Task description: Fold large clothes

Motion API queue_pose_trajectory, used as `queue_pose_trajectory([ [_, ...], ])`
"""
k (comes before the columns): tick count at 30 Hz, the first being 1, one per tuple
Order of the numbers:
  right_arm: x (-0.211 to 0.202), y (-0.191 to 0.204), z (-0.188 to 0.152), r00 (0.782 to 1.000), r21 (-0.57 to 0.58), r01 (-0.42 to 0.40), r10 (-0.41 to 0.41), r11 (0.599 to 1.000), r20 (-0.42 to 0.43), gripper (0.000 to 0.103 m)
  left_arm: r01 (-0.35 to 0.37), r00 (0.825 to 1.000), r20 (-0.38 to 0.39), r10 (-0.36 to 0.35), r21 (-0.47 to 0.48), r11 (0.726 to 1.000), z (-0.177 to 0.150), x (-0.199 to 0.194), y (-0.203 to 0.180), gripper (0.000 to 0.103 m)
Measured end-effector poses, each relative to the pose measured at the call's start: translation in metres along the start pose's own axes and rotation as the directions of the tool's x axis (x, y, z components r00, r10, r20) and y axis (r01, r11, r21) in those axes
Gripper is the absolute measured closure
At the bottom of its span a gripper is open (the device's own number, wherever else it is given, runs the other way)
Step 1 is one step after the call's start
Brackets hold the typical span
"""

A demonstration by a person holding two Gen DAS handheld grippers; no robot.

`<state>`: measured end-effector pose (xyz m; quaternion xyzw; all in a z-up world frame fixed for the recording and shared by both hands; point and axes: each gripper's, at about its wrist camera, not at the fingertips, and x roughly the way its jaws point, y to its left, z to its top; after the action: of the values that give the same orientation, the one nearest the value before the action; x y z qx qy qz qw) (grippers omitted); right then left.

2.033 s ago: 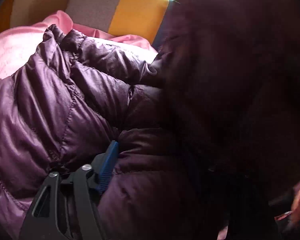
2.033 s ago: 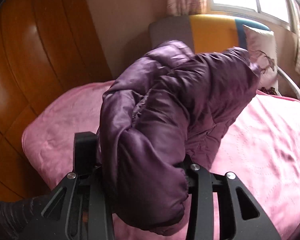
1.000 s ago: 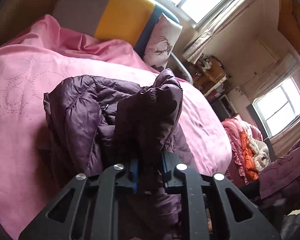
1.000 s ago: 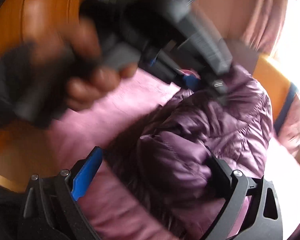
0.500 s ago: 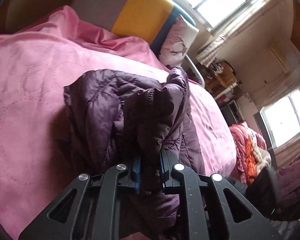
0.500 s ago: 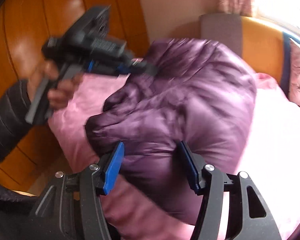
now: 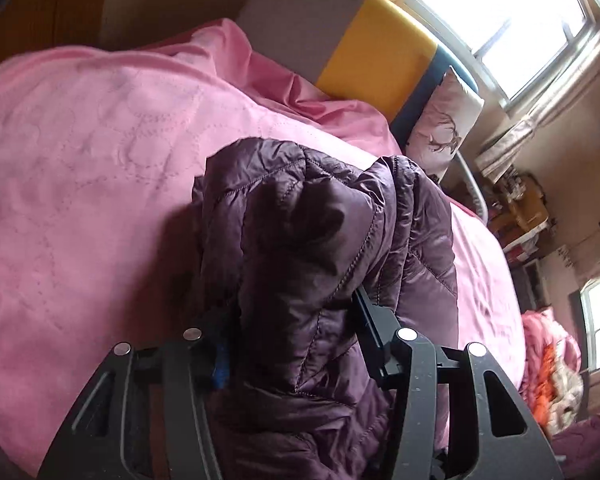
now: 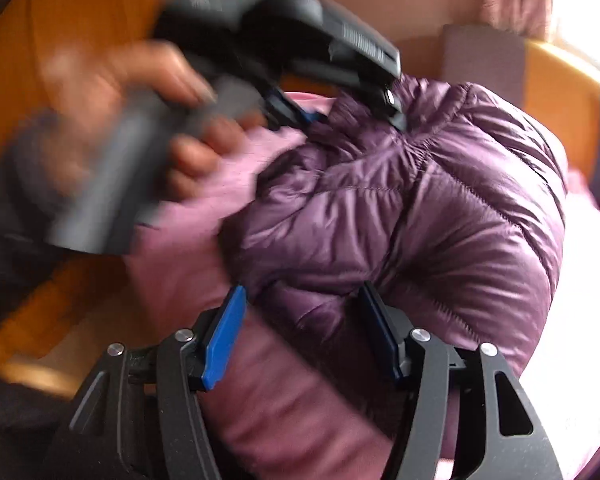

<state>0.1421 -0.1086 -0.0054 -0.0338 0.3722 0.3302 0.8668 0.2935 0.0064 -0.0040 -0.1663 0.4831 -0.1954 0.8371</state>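
The purple puffer jacket (image 7: 324,264) sits bunched in a rough bundle on the pink bed (image 7: 80,200), near the striped headboard (image 7: 372,52). The left gripper (image 7: 292,344) jaws are opening with jacket fabric between them; the right gripper (image 8: 300,332) jaws are also opening around a fold. Folding looks mostly done; tidying and letting go remain.

**Clearances and obstructions, bed area**

- Pink bed cover (image 7: 100,184): broad bare stretch left of the purple down jacket (image 7: 324,264); open passage.
- Jacket: bulky heap mid-bed, filling the gap of both opening tools, left tool (image 7: 292,344) and right tool (image 8: 304,328).
- Headboard cushion (image 7: 340,36) and pillow (image 7: 444,128): close off the far end.
- Wooden wall panel (image 8: 60,20): bounds one side of the bed.
- Left hand (image 8: 148,120) with its tool crowds the jacket's far edge.
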Motion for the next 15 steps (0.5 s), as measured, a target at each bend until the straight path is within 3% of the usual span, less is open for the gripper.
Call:
queue_pose_trajectory([
  [3,-0.037,-0.032,0.016,0.996,0.101,-0.063,0.056,0.993,0.068,0.034,-0.001,0.999,0.038,0.000,0.002,1.000,-0.006,-0.003,0.004,0.053],
  [5,-0.059,-0.064,0.035,0.986,0.218,-0.062,0.026,0.974,0.165,0.033,-0.001,0.999,0.054,0.001,0.006,1.000,-0.008,-0.004,0.003,0.053],
  [7,-0.066,-0.095,0.058,0.977,0.342,-0.001,-0.072,0.940,0.202,0.031,-0.008,0.998,0.063,0.007,0.022,1.000,-0.009,-0.005,0.002,0.053],
  [9,-0.057,-0.117,0.084,0.969,0.410,0.053,-0.147,0.910,0.200,0.031,-0.015,0.998,0.068,0.013,0.035,0.999,-0.009,-0.005,-0.004,0.053],
  [12,-0.019,-0.142,0.116,0.977,0.496,0.074,-0.163,0.865,0.137,0.032,-0.028,0.997,0.074,0.023,0.060,0.998,-0.011,-0.004,-0.005,0.052],
  [15,0.024,-0.153,0.127,0.982,0.528,0.121,-0.179,0.841,0.060,0.032,-0.045,0.996,0.084,0.038,0.078,0.996,-0.017,0.001,-0.001,0.052],
])
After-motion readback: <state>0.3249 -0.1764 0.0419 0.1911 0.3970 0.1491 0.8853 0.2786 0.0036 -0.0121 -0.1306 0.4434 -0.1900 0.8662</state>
